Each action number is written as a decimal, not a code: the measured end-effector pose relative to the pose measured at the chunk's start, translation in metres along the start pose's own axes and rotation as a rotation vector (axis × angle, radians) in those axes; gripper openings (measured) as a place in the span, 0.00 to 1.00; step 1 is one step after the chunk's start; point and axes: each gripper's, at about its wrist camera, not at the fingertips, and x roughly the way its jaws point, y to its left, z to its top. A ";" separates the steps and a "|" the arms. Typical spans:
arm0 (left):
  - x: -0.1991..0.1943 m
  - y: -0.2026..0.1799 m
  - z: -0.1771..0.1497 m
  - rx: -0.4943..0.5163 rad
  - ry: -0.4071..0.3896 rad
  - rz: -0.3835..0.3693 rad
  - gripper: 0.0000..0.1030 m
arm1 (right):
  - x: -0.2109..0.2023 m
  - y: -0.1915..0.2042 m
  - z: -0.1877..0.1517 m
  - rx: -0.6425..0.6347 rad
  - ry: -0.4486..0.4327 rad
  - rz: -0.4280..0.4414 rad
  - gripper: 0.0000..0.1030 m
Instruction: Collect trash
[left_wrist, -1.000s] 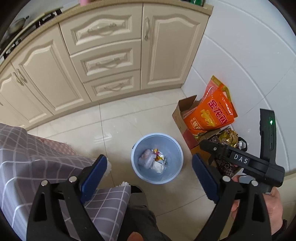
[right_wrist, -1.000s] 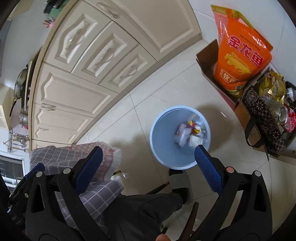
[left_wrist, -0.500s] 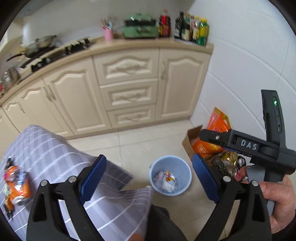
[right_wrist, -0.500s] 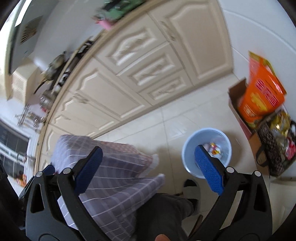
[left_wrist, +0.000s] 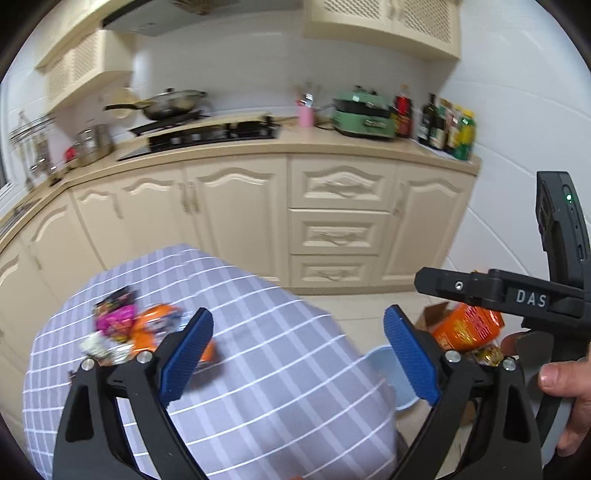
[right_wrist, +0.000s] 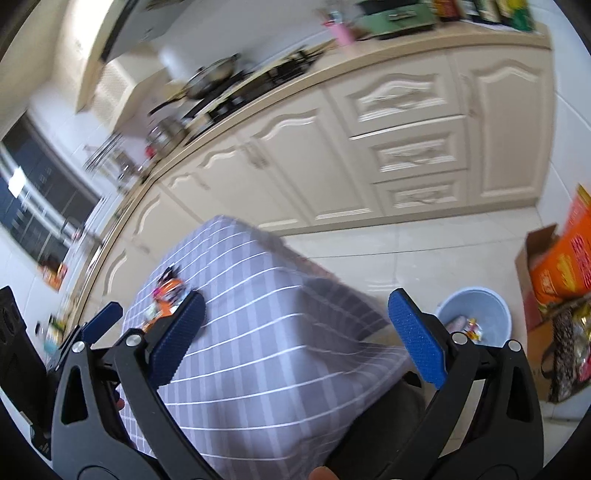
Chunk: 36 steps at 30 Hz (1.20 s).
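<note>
Several snack wrappers (left_wrist: 125, 328) in pink, orange and black lie in a heap on a table with a grey checked cloth (left_wrist: 280, 369); they also show in the right wrist view (right_wrist: 166, 299). My left gripper (left_wrist: 297, 356) is open and empty above the cloth, right of the wrappers. My right gripper (right_wrist: 295, 339) is open and empty above the cloth's near part. A light blue bin (right_wrist: 476, 317) holding wrappers stands on the floor right of the table; its rim shows in the left wrist view (left_wrist: 384, 373).
Cream kitchen cabinets (left_wrist: 332, 218) and a counter with a stove, pan and bottles run along the back. A cardboard box with an orange bag (right_wrist: 565, 258) stands by the white wall at right, next to a patterned bag (right_wrist: 569, 350). Pale floor tiles (right_wrist: 406, 258) lie between.
Both grippers have swung up and left from over the bin toward the table. The wrappers on the cloth have come into view. Both stay open.
</note>
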 end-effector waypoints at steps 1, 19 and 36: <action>-0.006 0.011 -0.003 -0.012 -0.009 0.015 0.89 | 0.003 0.009 -0.001 -0.016 0.008 0.006 0.94; -0.038 0.255 -0.106 -0.321 0.063 0.390 0.89 | 0.093 0.146 -0.053 -0.271 0.207 0.074 0.94; 0.050 0.277 -0.111 -0.275 0.220 0.219 0.42 | 0.126 0.184 -0.064 -0.370 0.266 0.084 0.94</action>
